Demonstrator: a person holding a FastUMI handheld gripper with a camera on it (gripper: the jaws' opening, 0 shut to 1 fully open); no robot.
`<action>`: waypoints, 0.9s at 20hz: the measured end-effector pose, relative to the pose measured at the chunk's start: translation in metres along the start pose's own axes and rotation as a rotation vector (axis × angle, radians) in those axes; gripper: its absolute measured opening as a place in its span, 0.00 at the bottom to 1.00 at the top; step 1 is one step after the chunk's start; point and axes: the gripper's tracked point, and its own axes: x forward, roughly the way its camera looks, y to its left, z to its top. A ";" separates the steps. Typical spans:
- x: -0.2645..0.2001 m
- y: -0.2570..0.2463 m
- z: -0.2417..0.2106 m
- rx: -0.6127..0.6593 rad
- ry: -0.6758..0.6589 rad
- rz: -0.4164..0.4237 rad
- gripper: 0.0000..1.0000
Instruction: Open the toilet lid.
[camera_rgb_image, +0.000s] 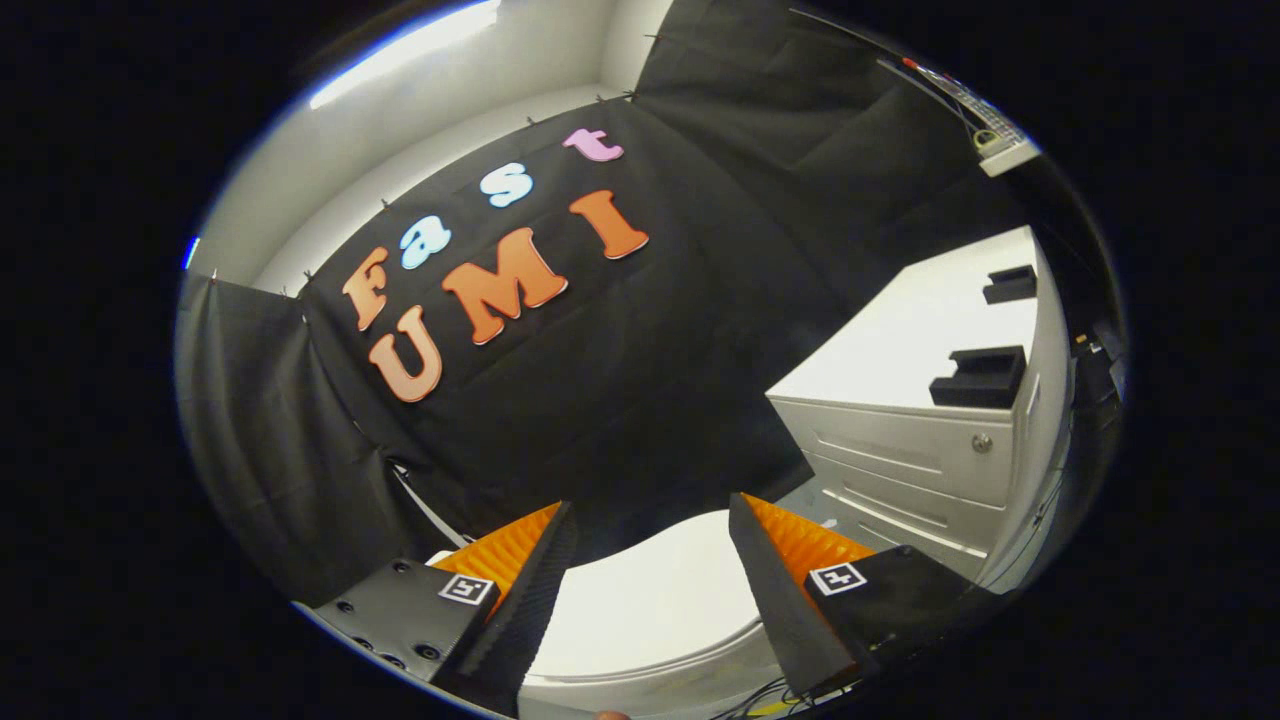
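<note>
Hovering over the toilet, gripper (650, 520) tilted, aimed mostly at the booth's black cloth wall (640, 380), so reads as an approach pose, nothing engaged yet. Left to right: left finger (535, 580), then toilet lid (650, 600) showing in the gap between the two fingers and just below them, then right finger (775, 590). Fingers spread wide apart, nothing between them gripped, no contact with lid visible. Lid looks down flat on the bowl, so judged still closed; its front edge curves under the finger bases. Wide spread probably meant to straddle or hook the lid rim for lifting, but that's a guess.

Further right, beyond the right finger: white drawer cabinet (900, 450) standing beside the toilet, well apart from fingers.

Counts: one toilet lid, two fingers, one cabinet with three drawer fronts visible, two dark blocks (985, 375) on its top, one small round lock on the upper drawer. Some cables near the floor, count unclear.
</note>
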 end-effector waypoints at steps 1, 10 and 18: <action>0.001 -0.016 -0.007 0.024 0.001 -0.025 0.99; 0.000 -0.118 -0.060 0.282 0.069 -0.187 0.99; 0.037 -0.153 -0.133 0.529 0.148 -0.192 0.99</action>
